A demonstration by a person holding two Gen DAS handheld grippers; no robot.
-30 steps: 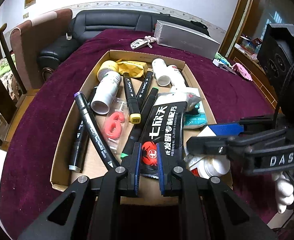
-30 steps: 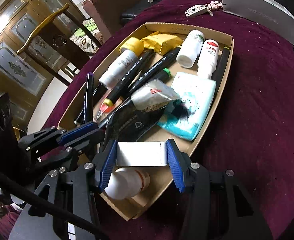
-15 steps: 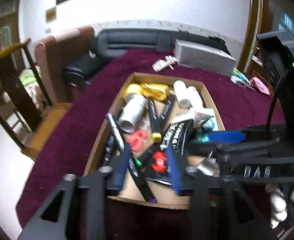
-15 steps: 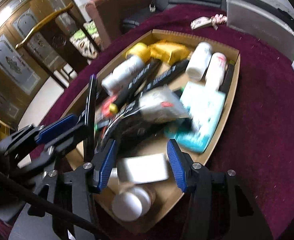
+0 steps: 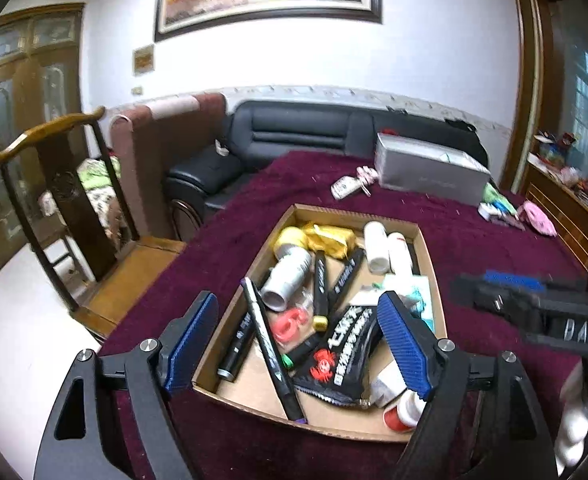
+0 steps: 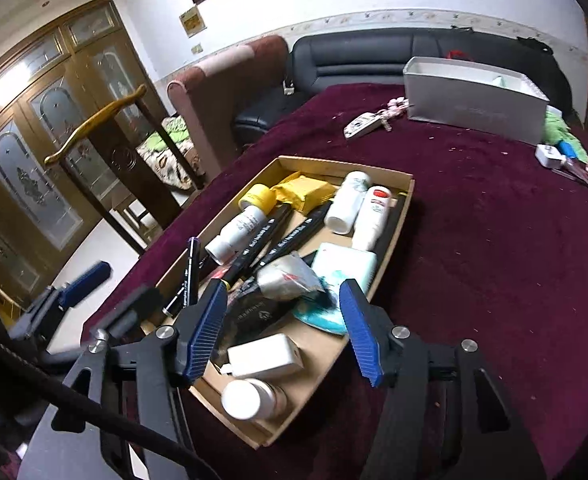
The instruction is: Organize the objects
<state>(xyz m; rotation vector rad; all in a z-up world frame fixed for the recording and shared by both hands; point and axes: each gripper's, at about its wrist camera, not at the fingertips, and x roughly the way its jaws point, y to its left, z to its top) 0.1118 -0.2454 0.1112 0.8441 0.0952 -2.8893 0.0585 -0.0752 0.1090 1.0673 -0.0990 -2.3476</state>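
1. Left gripper (image 5: 298, 332): spread wide, nothing pinched; jaws just been opening, blue pads standing either side of the near half of the cardboard tray (image 5: 254, 394), above it and clear of its contents.
2. Right gripper (image 6: 282, 332): spread, nothing pinched; jaws just been opening too, hanging over the tray's near end with the white box (image 6: 262, 356) lying loose in the tray between and below the pads.
3. Tray resting on the maroon tablecloth (image 6: 474, 260), open-topped, crowded with task items.
4. Seen from the left wrist: black snack packet (image 5: 342, 350) with a red crab at 6 o'clock in the tray, lying flat; purple-capped marker (image 5: 270, 344) slanting across at 7 o'clock; red clip in a clear bag (image 5: 290, 322) near the middle; white tube with a yellow cap (image 5: 290, 272) at 11 o'clock; yellow pouch (image 5: 332, 240) at 12 o'clock; two white bottles (image 5: 386, 248) side by side at 1 o'clock.
5. Seen from the right wrist: white-capped bottle (image 6: 250, 398) at 6 o'clock in the tray, just beside the white box; teal-and-white packet (image 6: 342, 272) at 3 o'clock.
6. Beyond the tray at 12 o'clock on the cloth: key fob (image 6: 360, 125) and grey box (image 6: 474, 108), well apart from the tray.
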